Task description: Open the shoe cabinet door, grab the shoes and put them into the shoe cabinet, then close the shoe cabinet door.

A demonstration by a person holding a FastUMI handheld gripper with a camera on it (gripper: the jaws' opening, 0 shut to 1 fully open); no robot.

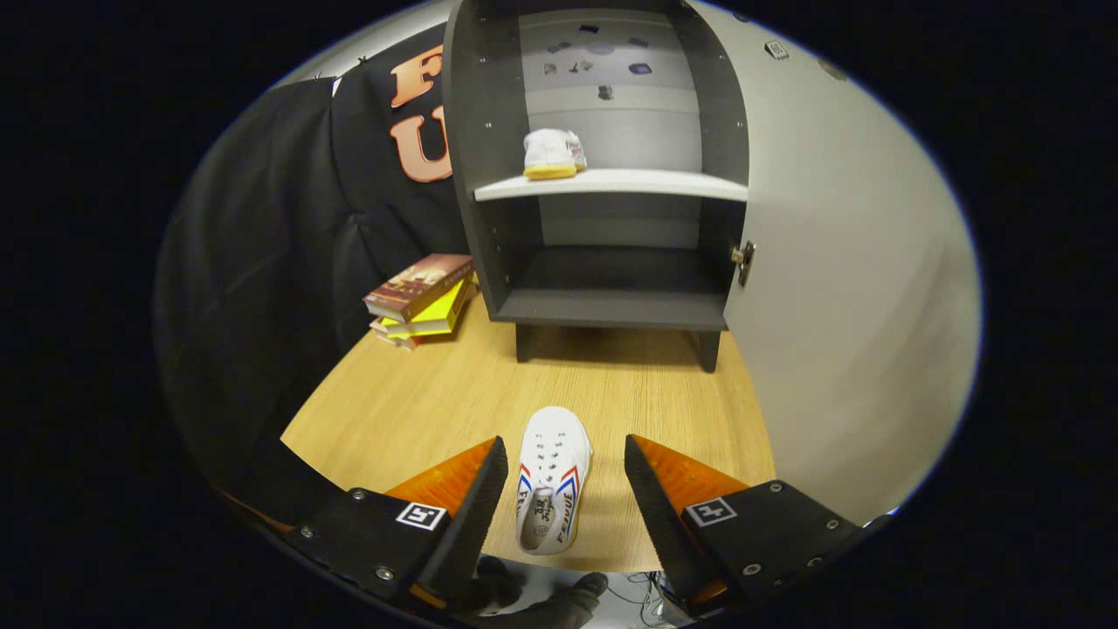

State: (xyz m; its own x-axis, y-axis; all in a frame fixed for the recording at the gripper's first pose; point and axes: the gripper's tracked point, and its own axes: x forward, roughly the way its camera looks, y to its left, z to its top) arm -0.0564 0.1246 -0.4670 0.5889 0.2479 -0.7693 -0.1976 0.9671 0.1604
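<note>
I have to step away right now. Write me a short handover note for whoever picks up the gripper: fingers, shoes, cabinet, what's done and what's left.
Gripper: open, fingers spread to either side of the shoe on the table, not pressing on it.
Cabinet: standing on the wooden table, its door swung wide open.
Shoes: one already sits on the cabinet's shelf; the other lies between the fingers, toe toward the cabinet.
Done: door opened, first shoe stowed.
Left: close on the second shoe, put it into the cabinet, shut the door.
A stack of books lies beside the cabinet; leave it alone.
</note>
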